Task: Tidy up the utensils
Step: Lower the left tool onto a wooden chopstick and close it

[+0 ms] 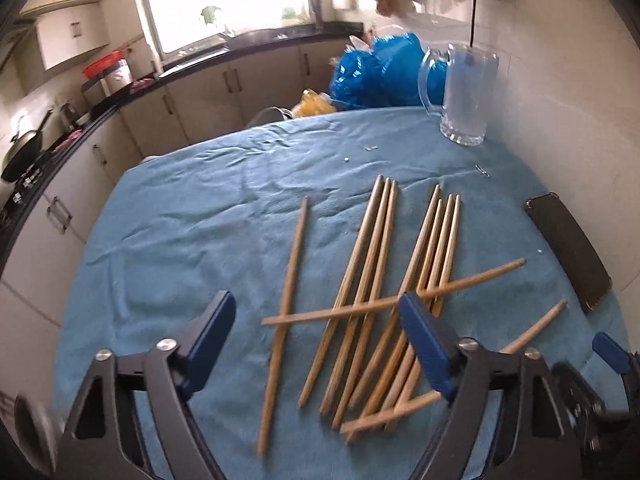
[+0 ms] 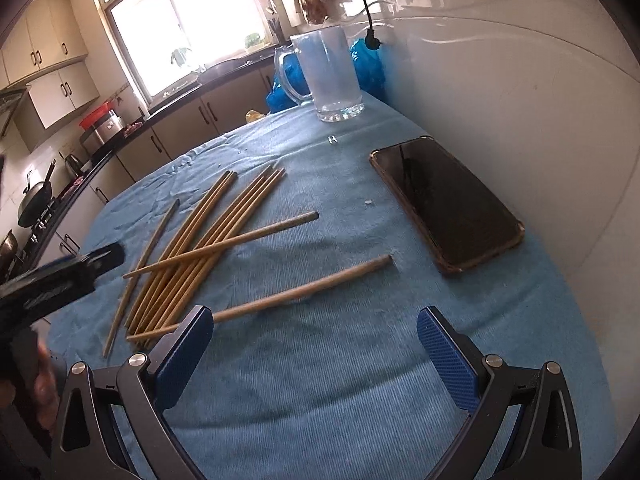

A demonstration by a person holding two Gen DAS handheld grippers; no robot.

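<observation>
Above the blue cloth [image 2: 320, 380], both grippers' fingers wide apart, empty; chopsticks [image 1: 372, 280] seemingly clear of table edges.

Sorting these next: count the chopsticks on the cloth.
10: a lone one at left, three side by side, four beside them, one across the pile, one nearest the phone. Overlaps may hide more.

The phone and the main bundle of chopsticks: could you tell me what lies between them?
In the right wrist view, only bare blue cloth separates the phone from the bundle, plus one crossing chopstick's tip.
</observation>
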